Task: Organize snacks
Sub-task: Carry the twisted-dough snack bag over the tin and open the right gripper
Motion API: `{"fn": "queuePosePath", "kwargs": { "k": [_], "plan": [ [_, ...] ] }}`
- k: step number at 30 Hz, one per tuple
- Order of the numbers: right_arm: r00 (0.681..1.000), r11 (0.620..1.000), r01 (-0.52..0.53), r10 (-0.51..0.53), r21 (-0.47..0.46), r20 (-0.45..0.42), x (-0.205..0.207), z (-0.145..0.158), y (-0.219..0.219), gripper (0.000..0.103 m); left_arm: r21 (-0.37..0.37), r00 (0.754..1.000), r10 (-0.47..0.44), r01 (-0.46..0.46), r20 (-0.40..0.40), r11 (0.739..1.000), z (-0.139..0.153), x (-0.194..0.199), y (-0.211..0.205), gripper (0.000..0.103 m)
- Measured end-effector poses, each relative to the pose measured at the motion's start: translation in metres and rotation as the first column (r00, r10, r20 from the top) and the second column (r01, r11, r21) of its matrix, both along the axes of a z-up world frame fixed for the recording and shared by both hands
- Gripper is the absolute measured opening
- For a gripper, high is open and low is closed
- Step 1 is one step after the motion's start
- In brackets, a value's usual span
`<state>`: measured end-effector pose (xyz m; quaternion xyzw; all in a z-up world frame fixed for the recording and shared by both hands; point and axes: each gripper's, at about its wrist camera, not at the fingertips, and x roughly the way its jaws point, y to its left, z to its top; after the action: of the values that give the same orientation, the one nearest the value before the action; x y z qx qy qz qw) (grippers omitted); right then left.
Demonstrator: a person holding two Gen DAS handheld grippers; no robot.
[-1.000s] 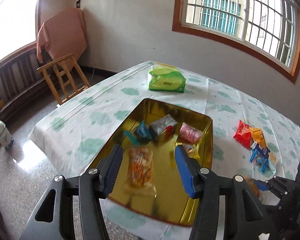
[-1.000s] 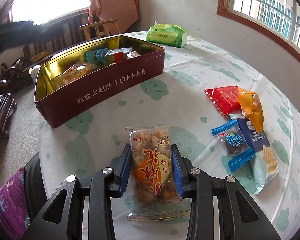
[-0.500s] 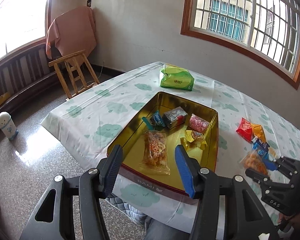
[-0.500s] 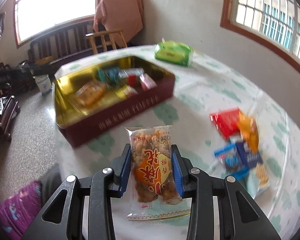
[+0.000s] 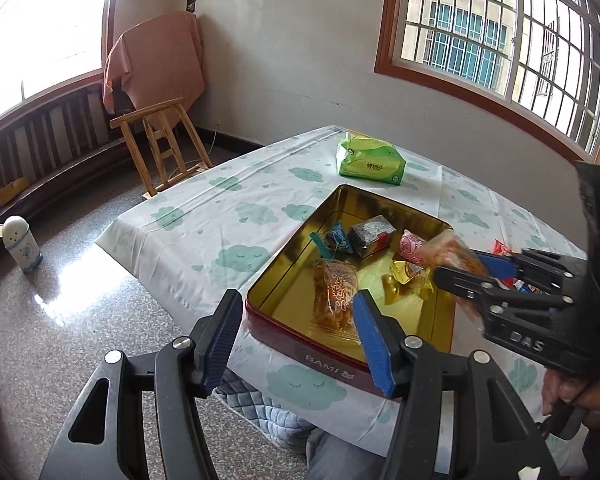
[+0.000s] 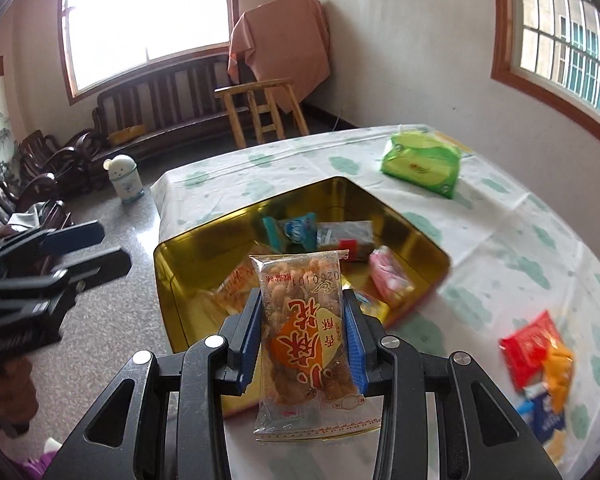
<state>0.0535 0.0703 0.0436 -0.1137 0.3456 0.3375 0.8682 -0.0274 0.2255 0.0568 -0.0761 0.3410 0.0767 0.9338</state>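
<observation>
My right gripper [image 6: 303,340] is shut on a clear snack packet with orange print [image 6: 306,328] and holds it above the near edge of the gold-lined tin [image 6: 340,186]. The tin [image 5: 332,204] holds several snacks, among them a like packet [image 5: 334,294]. In the left wrist view the right gripper [image 5: 466,266] reaches over the tin's right side with the packet [image 5: 448,250]. My left gripper [image 5: 296,334] is open and empty, off the table's near edge in front of the tin. Loose snacks [image 6: 538,354] lie on the cloth at the right.
A green tissue pack [image 5: 370,160] lies beyond the tin, also in the right wrist view [image 6: 422,160]. A wooden stool [image 5: 160,140] with a draped cloth stands off the table's far left. A small white bin [image 5: 20,244] stands on the floor.
My right gripper has lifted the packet from the cloth and carried it left over the tin. My left gripper has pulled back from over the tin toward the table's near edge.
</observation>
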Motion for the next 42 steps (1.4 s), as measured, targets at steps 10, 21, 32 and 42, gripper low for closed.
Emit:
{"fn": "queuePosePath", "kwargs": {
  "k": [10,21,32,42],
  "plan": [
    [0.997,1.000,-0.004,0.002,-0.021,-0.071,0.026,-0.022,0.036,0.038,-0.003,0.999,0.029,-0.029,-0.025,1.000,-0.011,0.004,0.015,0.055],
    [0.995,0.998,0.005,-0.011,-0.055,-0.103,0.036,-0.038,0.054,0.038,-0.010,0.998,0.049,-0.049,-0.039,0.999,-0.020,0.004,0.026,0.058],
    [0.992,0.998,0.020,-0.027,-0.062,-0.122,0.041,-0.047,0.061,0.038,-0.017,0.998,0.054,-0.055,-0.043,0.998,-0.025,0.003,0.033,0.061],
    [0.990,0.998,0.040,-0.047,-0.056,-0.135,0.041,-0.051,0.060,0.039,-0.017,0.998,0.052,-0.053,-0.045,0.998,-0.026,0.002,0.034,0.062]
  ]
}}
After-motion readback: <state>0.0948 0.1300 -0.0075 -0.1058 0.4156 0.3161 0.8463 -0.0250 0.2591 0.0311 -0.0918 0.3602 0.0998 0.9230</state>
